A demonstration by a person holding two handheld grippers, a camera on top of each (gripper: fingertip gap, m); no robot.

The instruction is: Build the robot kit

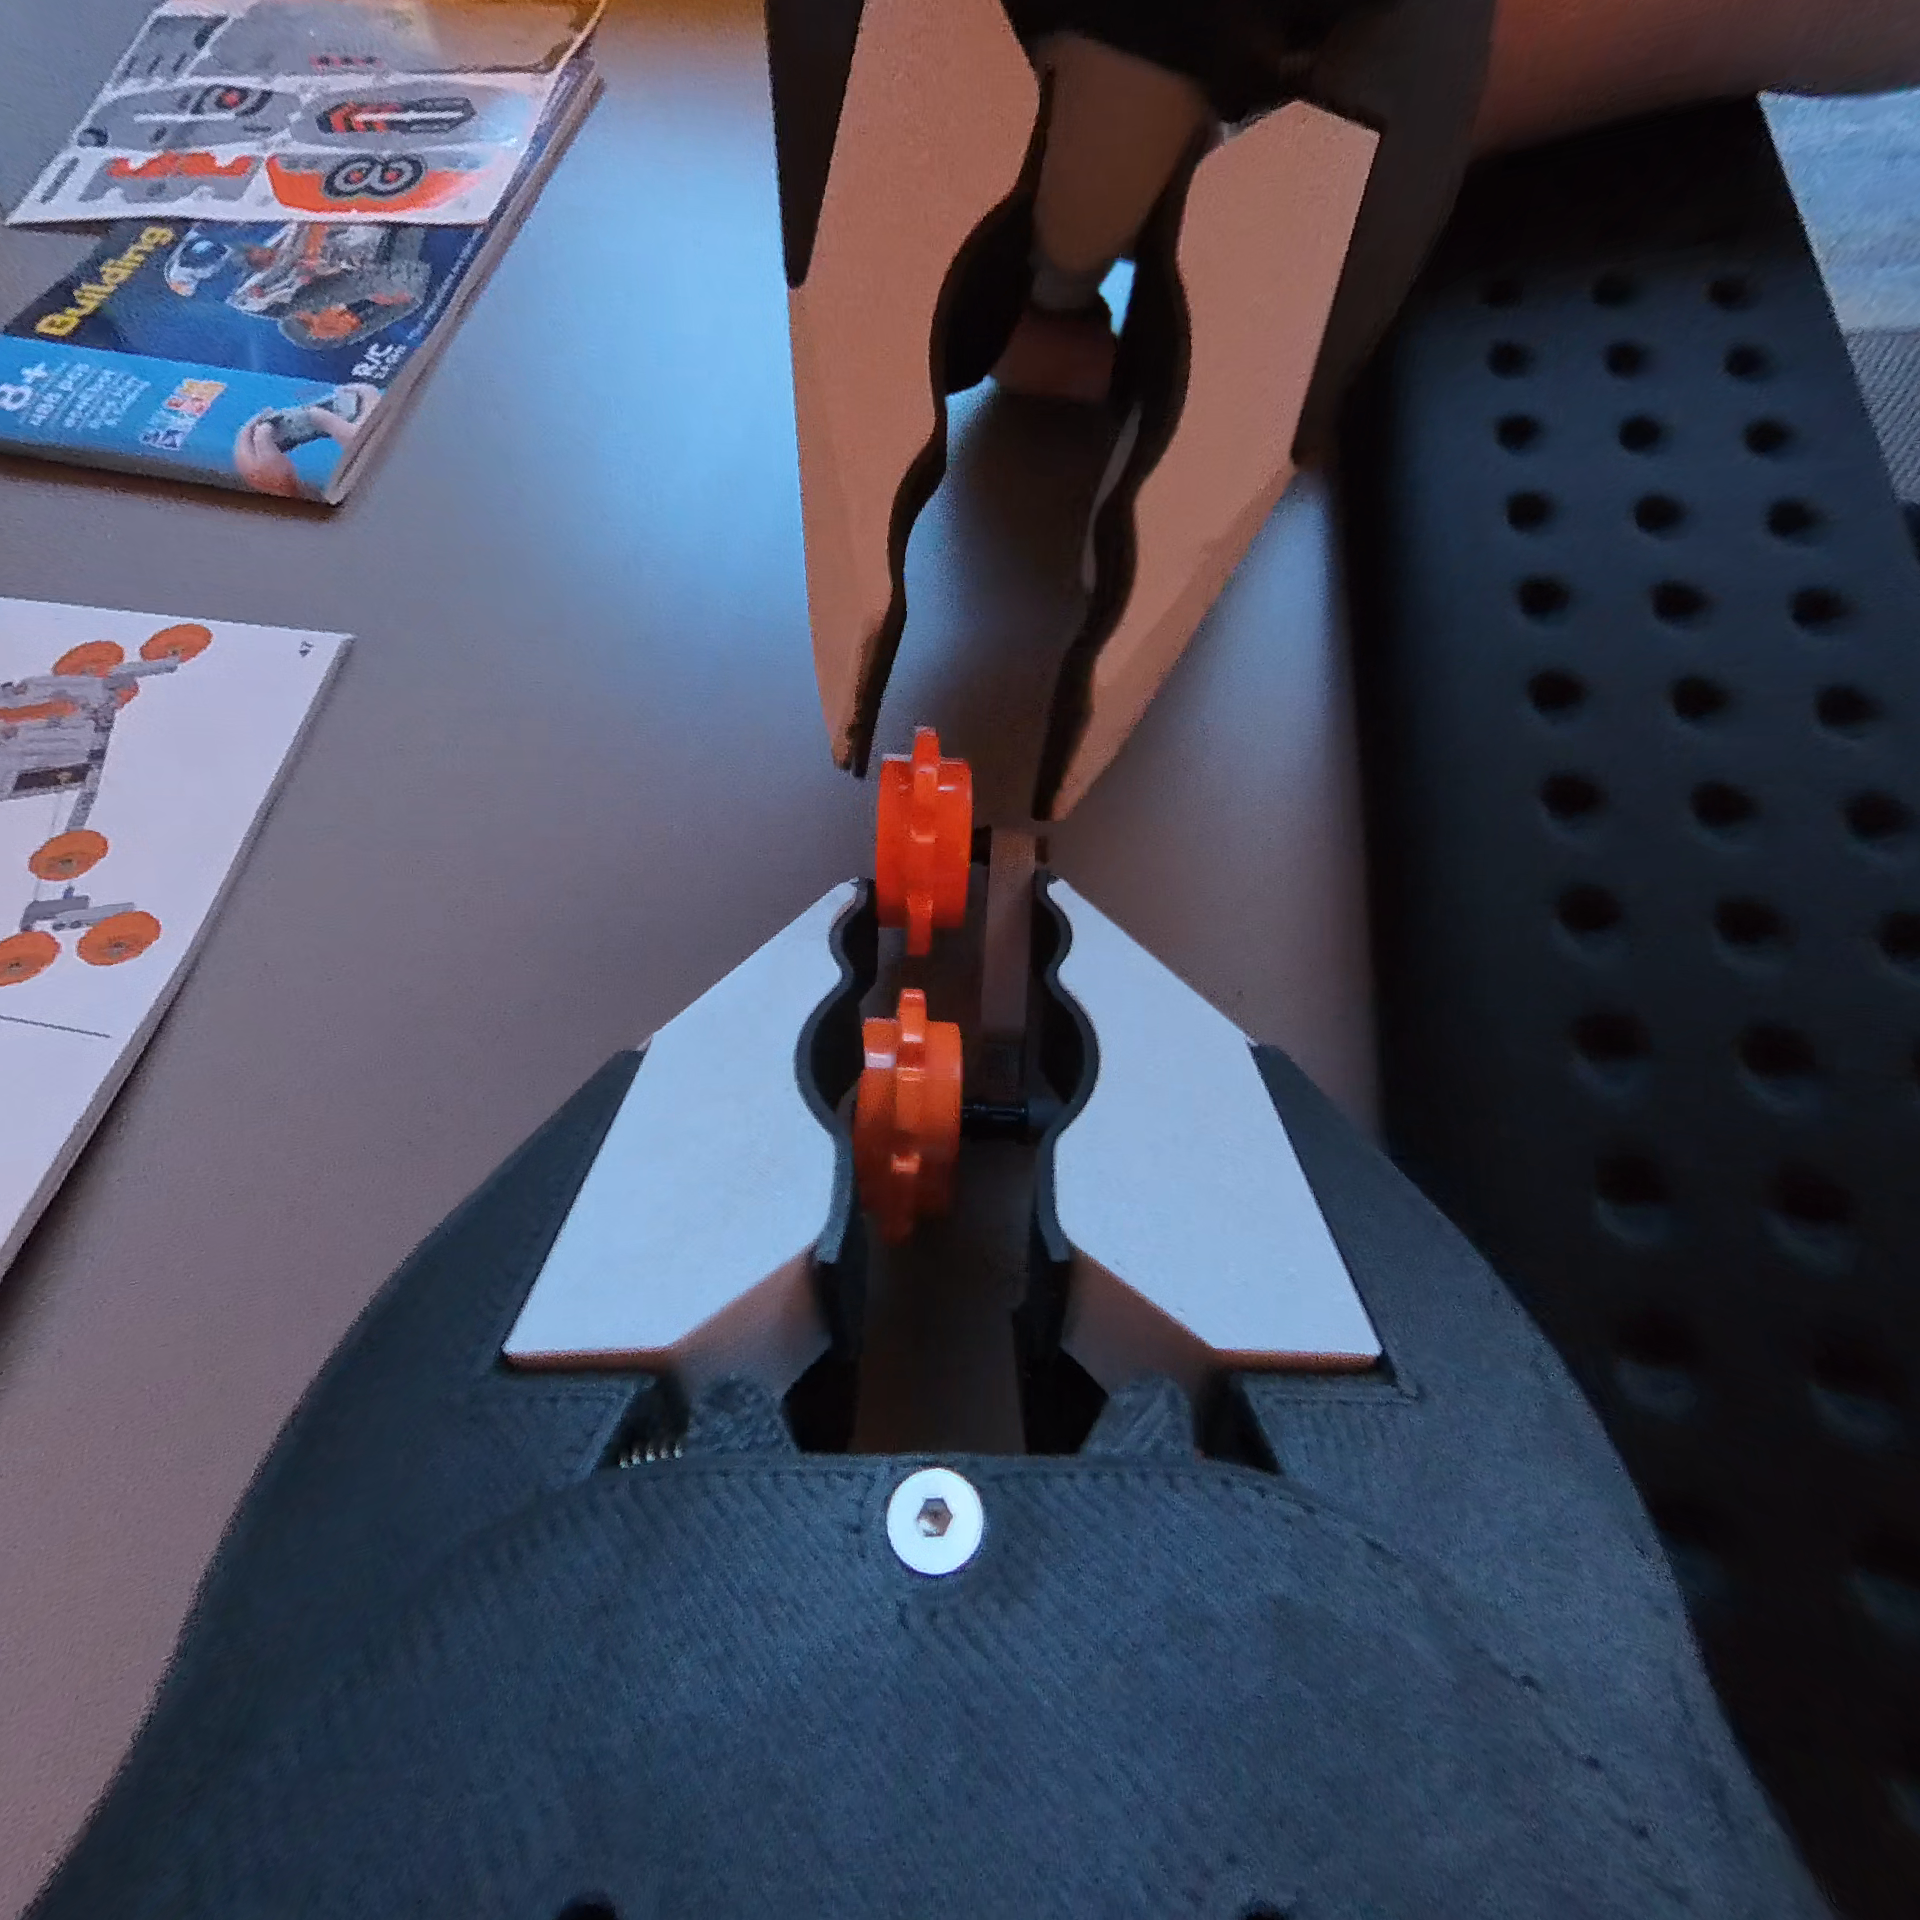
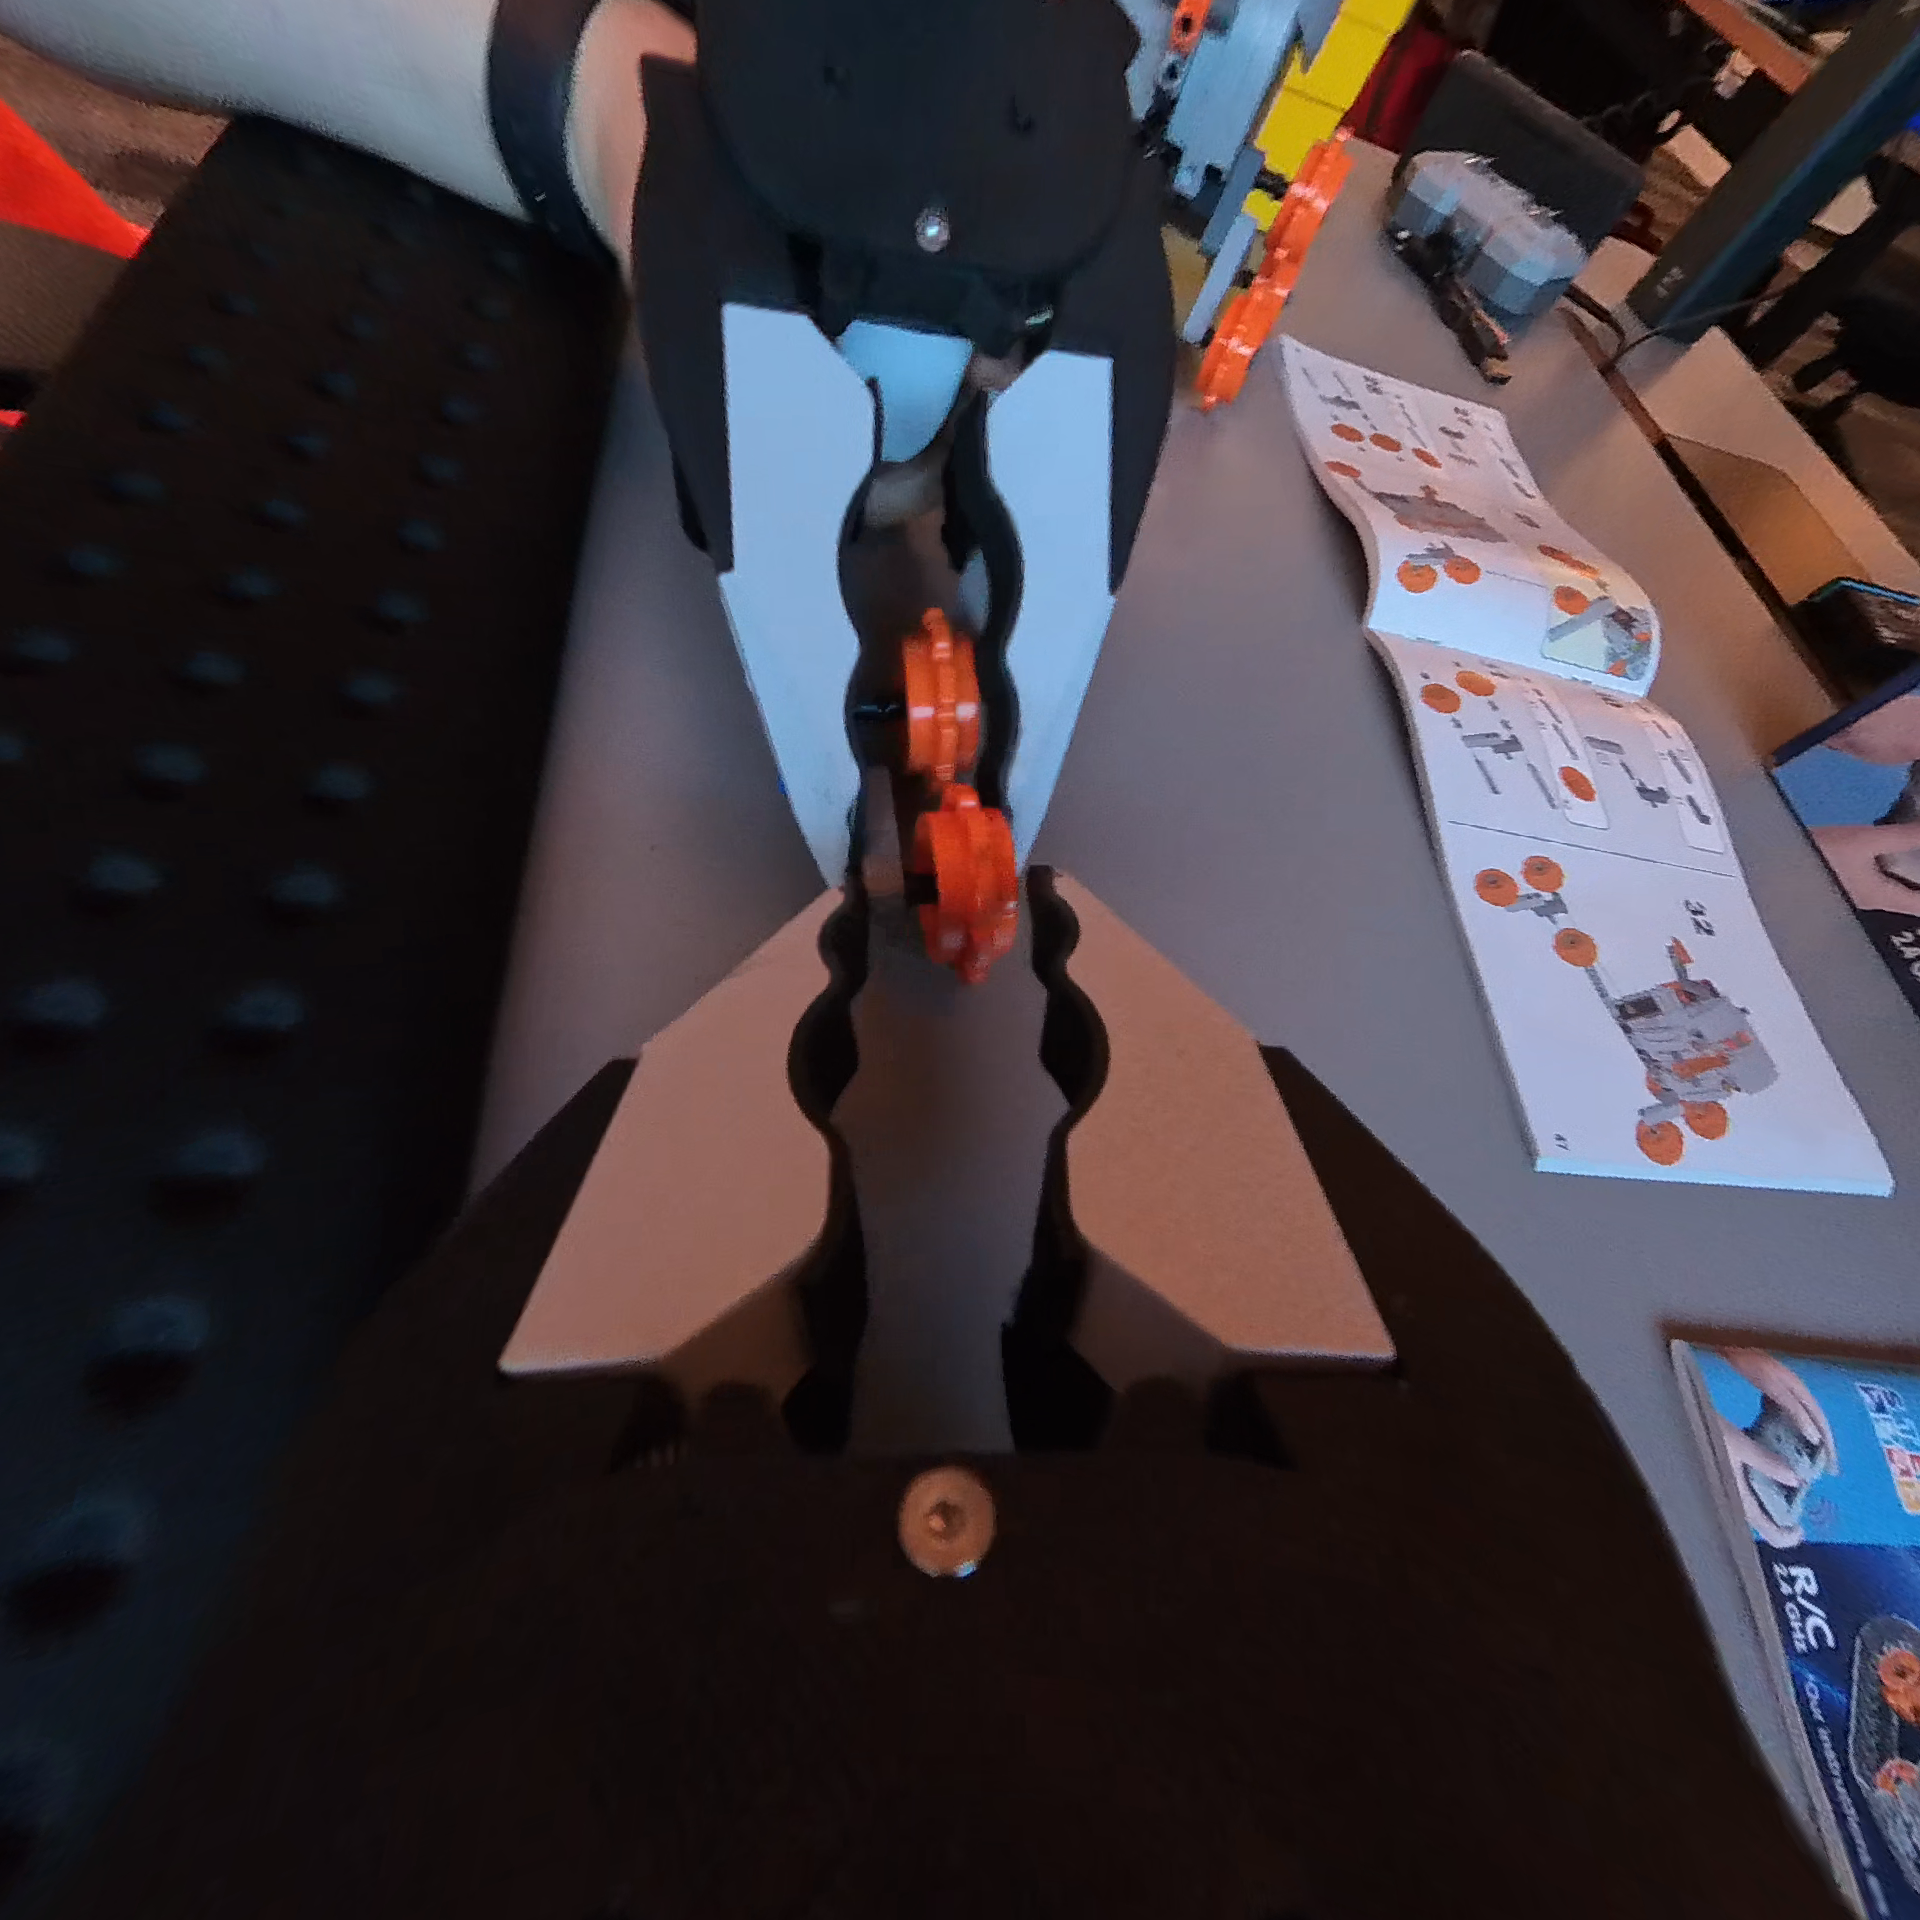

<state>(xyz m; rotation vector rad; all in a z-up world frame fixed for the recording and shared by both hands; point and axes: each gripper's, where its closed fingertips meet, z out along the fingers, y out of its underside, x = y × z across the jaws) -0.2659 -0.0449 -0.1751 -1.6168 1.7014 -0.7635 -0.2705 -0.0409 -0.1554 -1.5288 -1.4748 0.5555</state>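
Observation:
My left gripper [image 1: 956, 888] is shut on a small assembly: a thin grey beam [image 1: 1008, 935] with two orange gears on its side. The near gear [image 1: 909, 1112] sits between my left fingers on a black pin [image 1: 997, 1117]. The far gear [image 1: 923, 831] sticks out past their tips. My right gripper [image 2: 945, 883] faces the left one tip to tip, just above the table. Its tips close around that far gear [image 2: 966, 883] and the beam end. The other gear [image 2: 940, 696] shows deeper inside the left gripper's fingers [image 2: 790, 623].
A black perforated panel [image 1: 1662, 831] lies beside the grippers. On the grey table [image 1: 623, 623] lie an open instruction booklet [image 2: 1558, 831], a blue booklet [image 1: 208, 343] and a sticker sheet [image 1: 312, 114]. A partly built model [image 2: 1247, 104] and a grey block [image 2: 1486, 239] stand farther back.

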